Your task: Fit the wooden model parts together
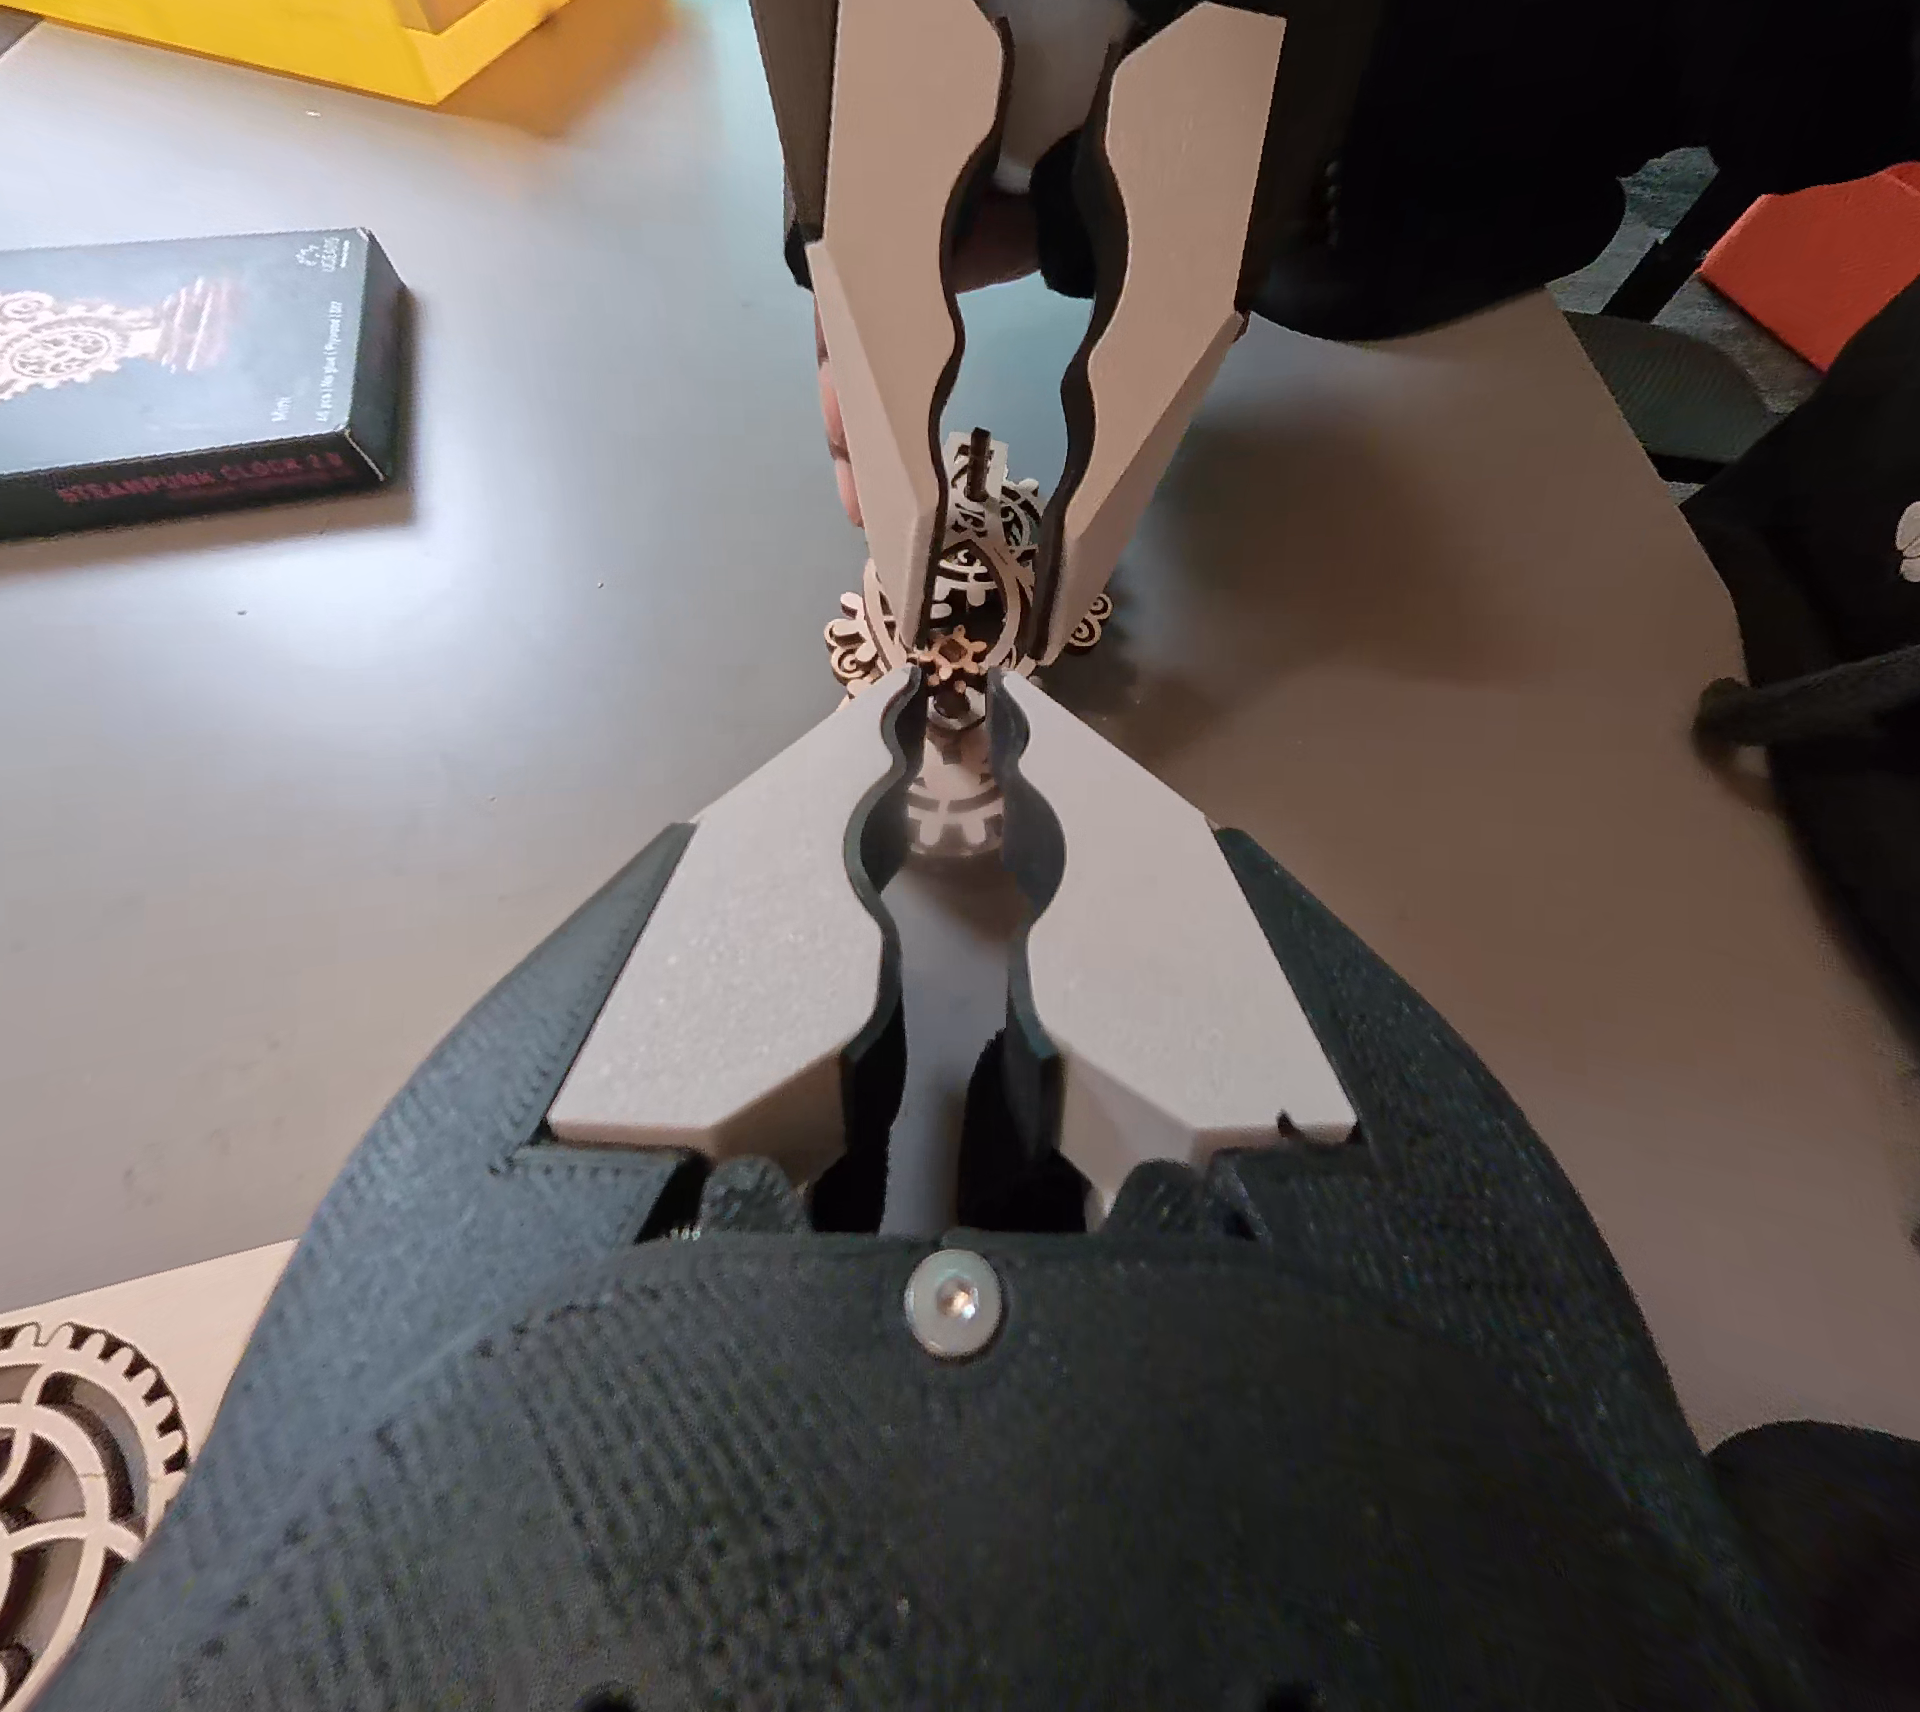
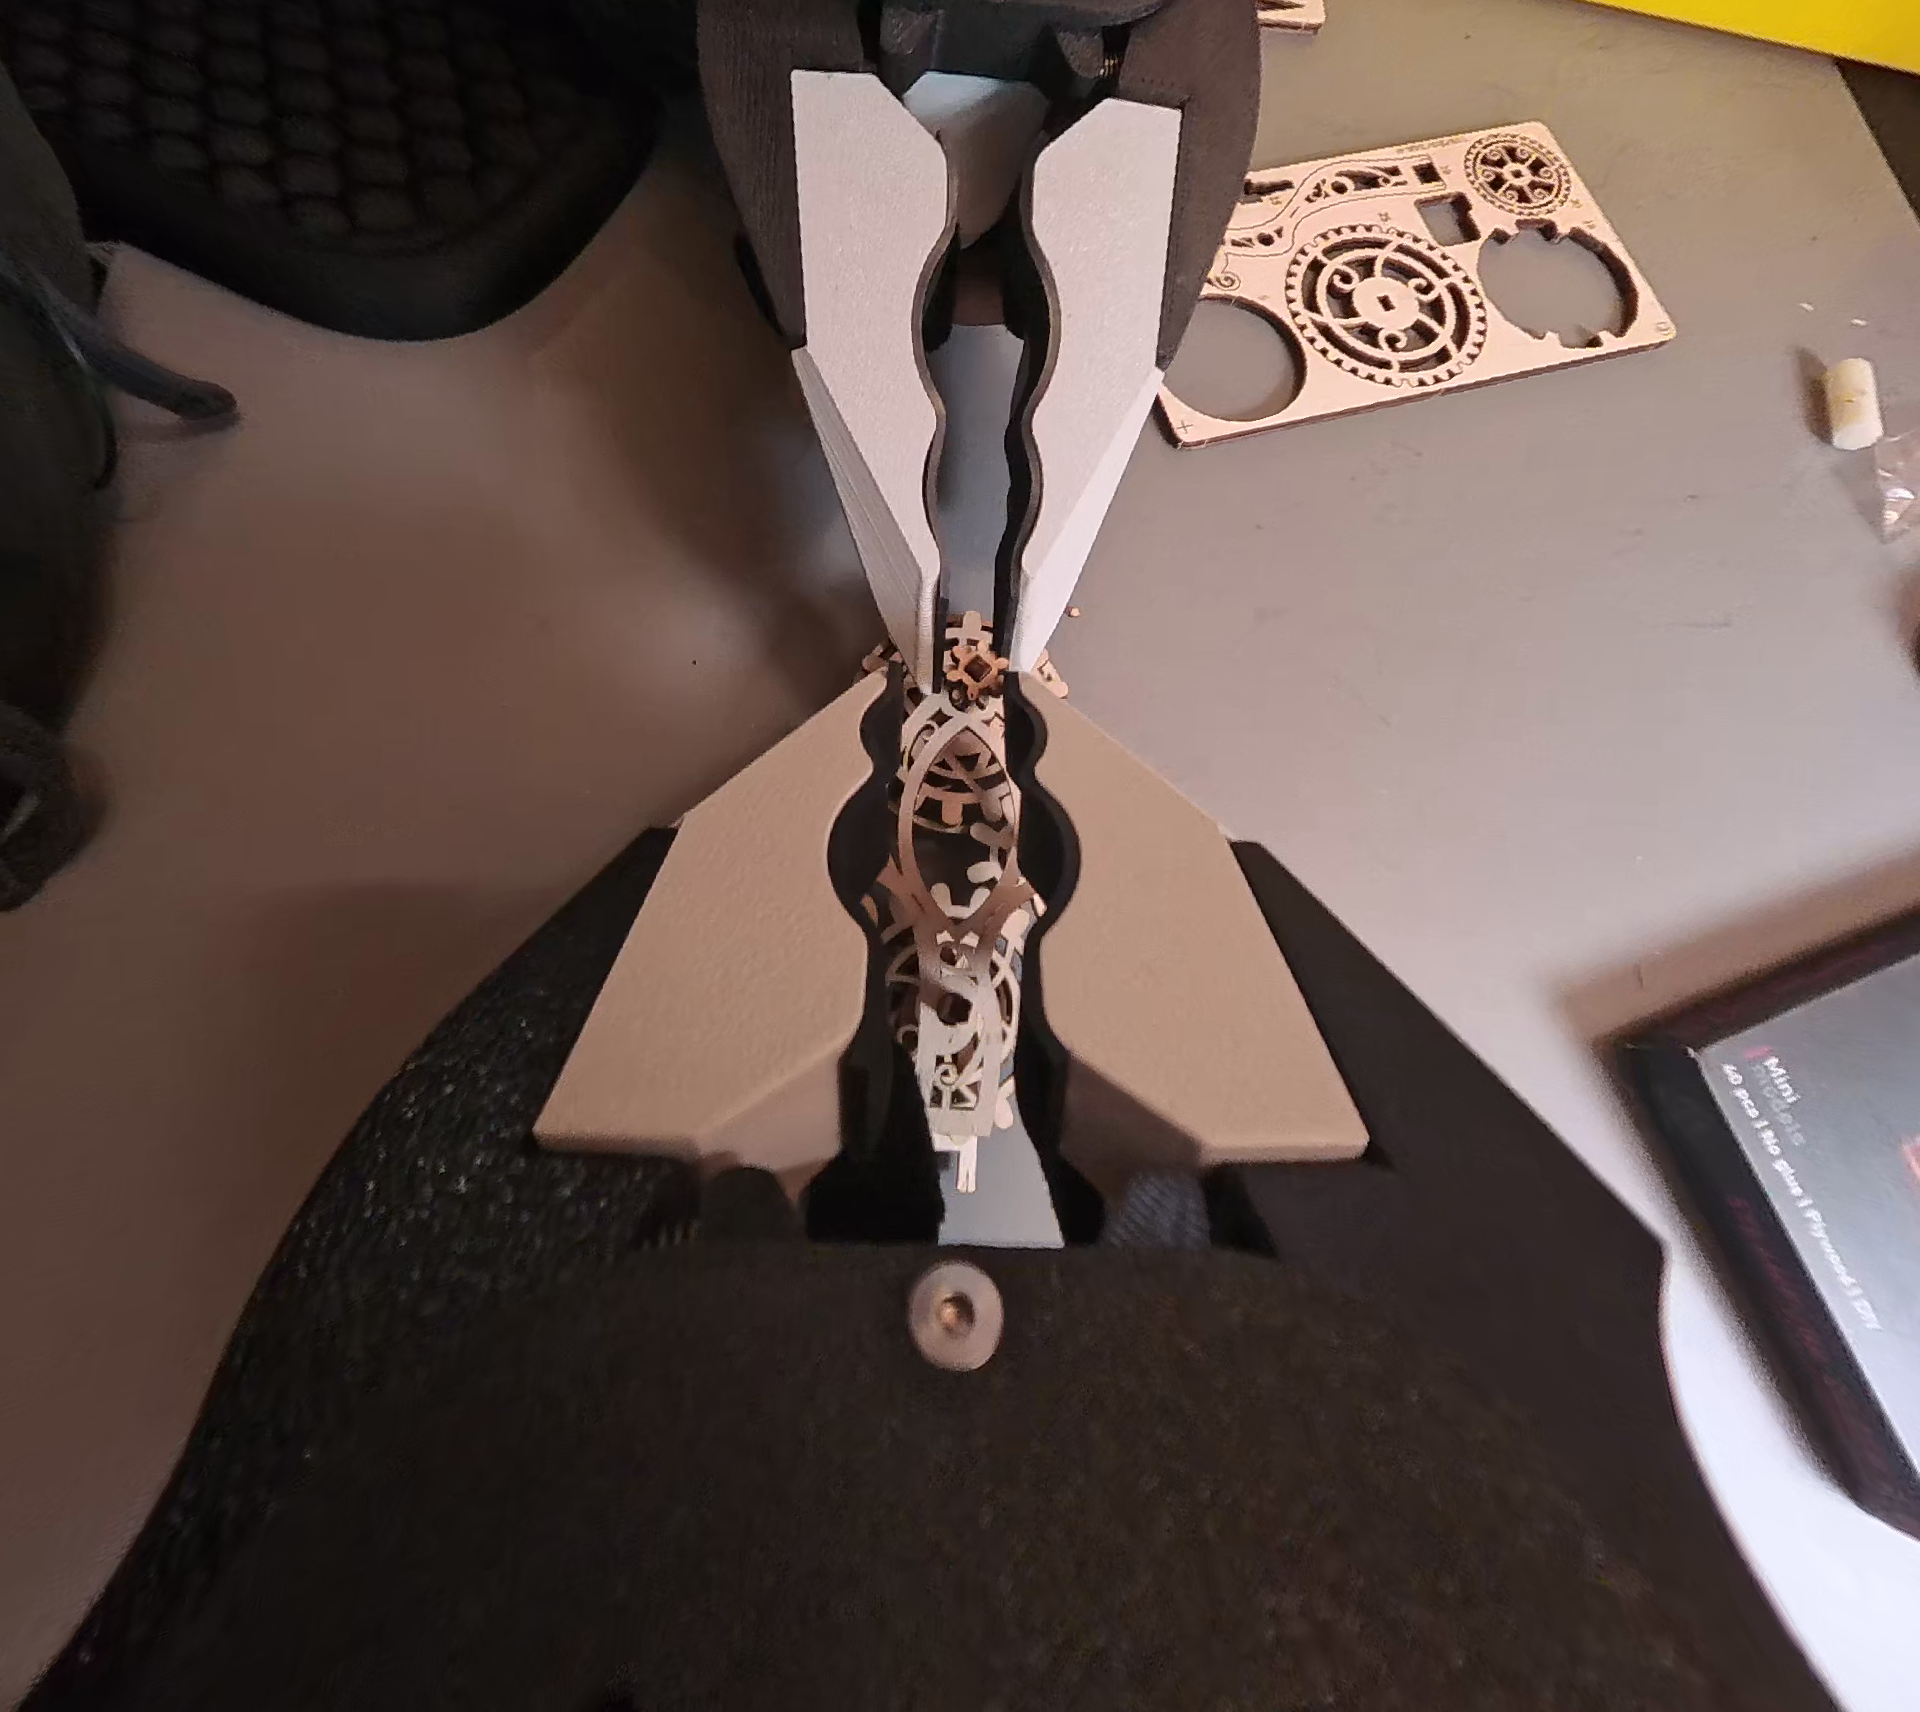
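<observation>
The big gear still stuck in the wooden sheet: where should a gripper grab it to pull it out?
The big gear lies flat inside the wooden sheet, so no edge sticks out to pinch. I'd come from above, put one gripper finger into an opening between its spokes and the other into a neighbouring opening, and pinch a spoke near the middle.

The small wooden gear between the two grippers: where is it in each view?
Left wrist view: the small wooden gear sits just above centre, at the tips of the left gripper.
Right wrist view: the gear sits just above centre, at the far gripper's tips.
Shared landmark: the dark kit box lying on the table.
</observation>
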The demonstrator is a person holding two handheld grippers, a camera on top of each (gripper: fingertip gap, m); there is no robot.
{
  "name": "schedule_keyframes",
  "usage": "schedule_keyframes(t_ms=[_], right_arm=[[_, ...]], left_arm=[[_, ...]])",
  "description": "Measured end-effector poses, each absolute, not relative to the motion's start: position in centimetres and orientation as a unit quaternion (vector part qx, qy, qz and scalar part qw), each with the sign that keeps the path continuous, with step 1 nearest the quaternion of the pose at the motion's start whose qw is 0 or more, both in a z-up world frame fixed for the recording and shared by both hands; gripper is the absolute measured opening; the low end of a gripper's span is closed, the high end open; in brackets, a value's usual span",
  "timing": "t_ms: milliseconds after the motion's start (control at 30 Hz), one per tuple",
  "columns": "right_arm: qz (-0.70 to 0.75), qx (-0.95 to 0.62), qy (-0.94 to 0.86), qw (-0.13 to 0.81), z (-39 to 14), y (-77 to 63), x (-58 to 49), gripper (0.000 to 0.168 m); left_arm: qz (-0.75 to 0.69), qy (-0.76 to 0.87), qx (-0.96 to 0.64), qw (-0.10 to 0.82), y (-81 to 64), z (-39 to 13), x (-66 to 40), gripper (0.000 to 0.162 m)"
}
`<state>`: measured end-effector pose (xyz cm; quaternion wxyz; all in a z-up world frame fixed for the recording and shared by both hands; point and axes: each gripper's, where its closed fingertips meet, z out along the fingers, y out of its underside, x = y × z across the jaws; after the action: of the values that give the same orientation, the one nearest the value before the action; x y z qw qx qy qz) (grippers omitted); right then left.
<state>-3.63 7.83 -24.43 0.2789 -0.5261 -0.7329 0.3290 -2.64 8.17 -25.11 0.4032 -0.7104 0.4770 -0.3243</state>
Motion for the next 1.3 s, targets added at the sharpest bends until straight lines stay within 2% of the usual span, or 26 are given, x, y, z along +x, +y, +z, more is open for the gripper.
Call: schedule_keyframes(t_ms=[800,833,867,1000,1167,1300], right_arm=[[0.336,-0.540,-0.727,0.261,-24.5,7.9,-2.7,0.017],[0.334,-0.540,-0.727,0.261,-24.5,7.9,-2.6,0.017],[0.338,-0.533,-0.737,0.243,-24.7,7.4,-2.2,0.000],[0.297,-0.547,-0.725,0.293,-24.8,9.0,-2.4,0.013],[0.328,-0.547,-0.714,0.287,-23.9,9.1,-2.3,0.021],[0.324,-0.538,-0.725,0.284,-24.6,8.4,-2.8,0.019]], left_arm=[[-0.308,0.461,-0.723,0.413,8.4,-25.2,-2.2,0.009],[-0.303,0.455,-0.727,0.416,8.6,-25.2,-2.3,0.009],[-0.293,0.446,-0.733,0.422,9.1,-25.3,-2.7,0.009],[-0.292,0.467,-0.720,0.421,8.2,-25.2,-2.4,0.009],[-0.296,0.457,-0.726,0.419,8.6,-25.2,-2.4,0.009],[-0.299,0.453,-0.728,0.418,8.6,-25.2,-2.4,0.009]])
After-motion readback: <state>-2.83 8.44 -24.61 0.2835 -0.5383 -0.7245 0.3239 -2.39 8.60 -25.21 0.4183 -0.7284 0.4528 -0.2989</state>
